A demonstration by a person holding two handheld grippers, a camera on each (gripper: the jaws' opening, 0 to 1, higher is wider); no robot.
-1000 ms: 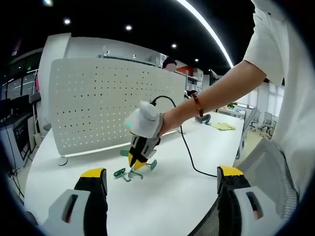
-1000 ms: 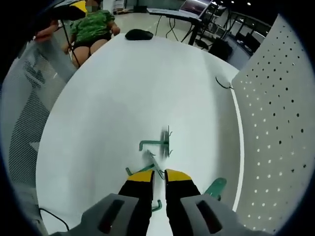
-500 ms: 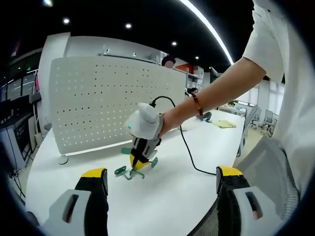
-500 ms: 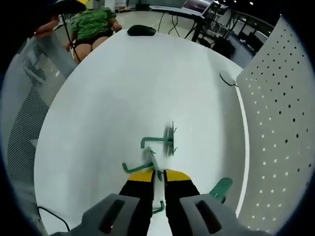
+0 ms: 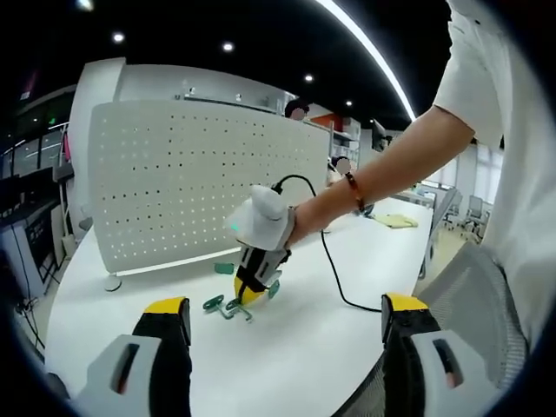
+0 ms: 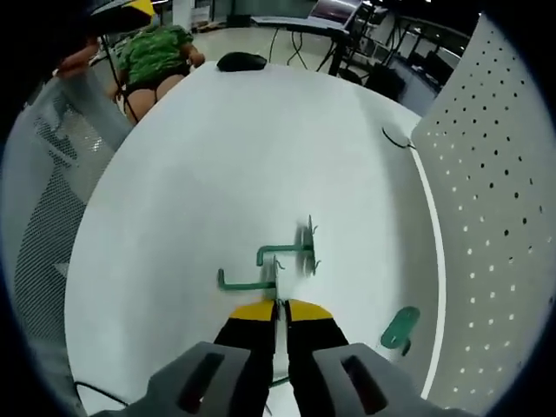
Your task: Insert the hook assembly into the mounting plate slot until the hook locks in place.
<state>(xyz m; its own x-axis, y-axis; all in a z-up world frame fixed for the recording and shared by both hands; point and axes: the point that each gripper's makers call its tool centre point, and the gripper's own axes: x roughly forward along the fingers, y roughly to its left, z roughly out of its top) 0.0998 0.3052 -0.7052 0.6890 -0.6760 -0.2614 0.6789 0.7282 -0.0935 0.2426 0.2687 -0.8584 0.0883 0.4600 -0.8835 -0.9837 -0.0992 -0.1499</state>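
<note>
My right gripper (image 6: 278, 309) is down at the white table (image 6: 217, 156), jaws closed on the end of a green hook (image 6: 246, 283) lying flat. A second green hook (image 6: 287, 254) with a small back plate lies just beyond it. A green mounting piece (image 6: 400, 327) rests to the right, near the white pegboard (image 6: 495, 208). In the left gripper view, a hand holds the right gripper (image 5: 247, 294) tip-down on the green hooks (image 5: 217, 304) in front of the pegboard (image 5: 200, 187). My left gripper (image 5: 285, 306) hangs open and holds nothing, well back from them.
A black cable (image 5: 334, 269) trails from the right gripper across the table. A mesh chair back (image 6: 48, 217) stands at the table edge. A seated person in a green top (image 6: 156, 52) and a black object (image 6: 243, 61) are at the far end.
The right gripper's jaws have closed from a small gap onto the hook's end, and that hook has turned to lie crosswise. In the left gripper view the right gripper has shifted slightly right.
</note>
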